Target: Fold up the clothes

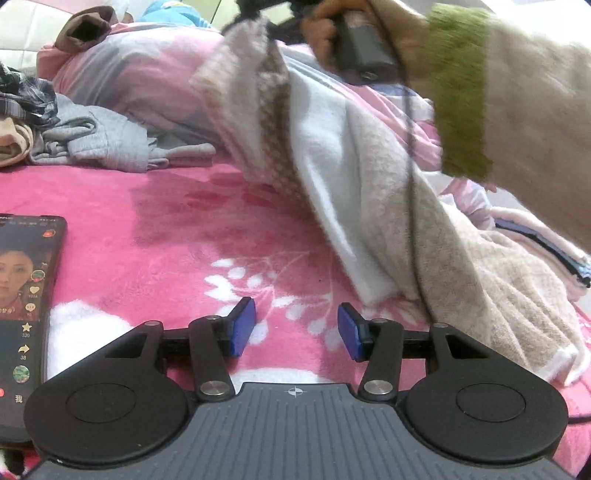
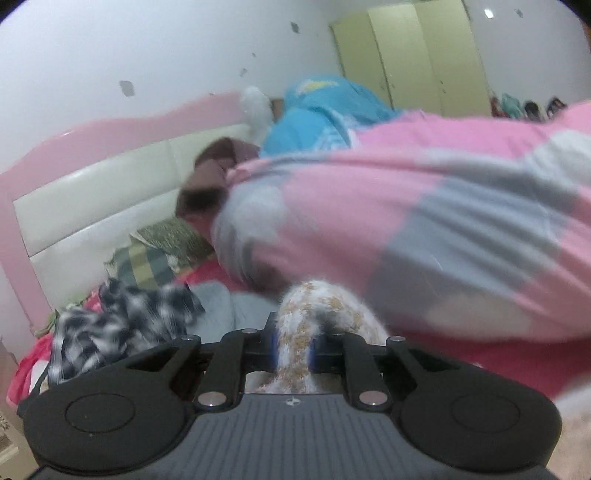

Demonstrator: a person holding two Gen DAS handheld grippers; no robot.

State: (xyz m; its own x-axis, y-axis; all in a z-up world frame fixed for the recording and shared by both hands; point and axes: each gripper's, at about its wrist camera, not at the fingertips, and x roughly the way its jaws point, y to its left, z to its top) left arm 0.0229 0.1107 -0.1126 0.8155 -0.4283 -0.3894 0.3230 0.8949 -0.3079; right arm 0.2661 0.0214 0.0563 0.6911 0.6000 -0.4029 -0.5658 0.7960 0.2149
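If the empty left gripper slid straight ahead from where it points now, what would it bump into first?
Probably nothing at first: the open left gripper faces bare pink blanket. Farther on, likely the beige-and-white towel hanging from the right gripper; depth is unclear.

Phone (image 1: 26, 314), pink bedspread (image 1: 166, 221), perhaps wardrobe (image 2: 413, 55)

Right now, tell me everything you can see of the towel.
The towel is beige and white terry with a patterned band near one edge. The right gripper is shut on its top end, lifting it so it hangs slanting down to the pink blanket, where its lower end lies bunched. The left gripper, open, sits just short of it.
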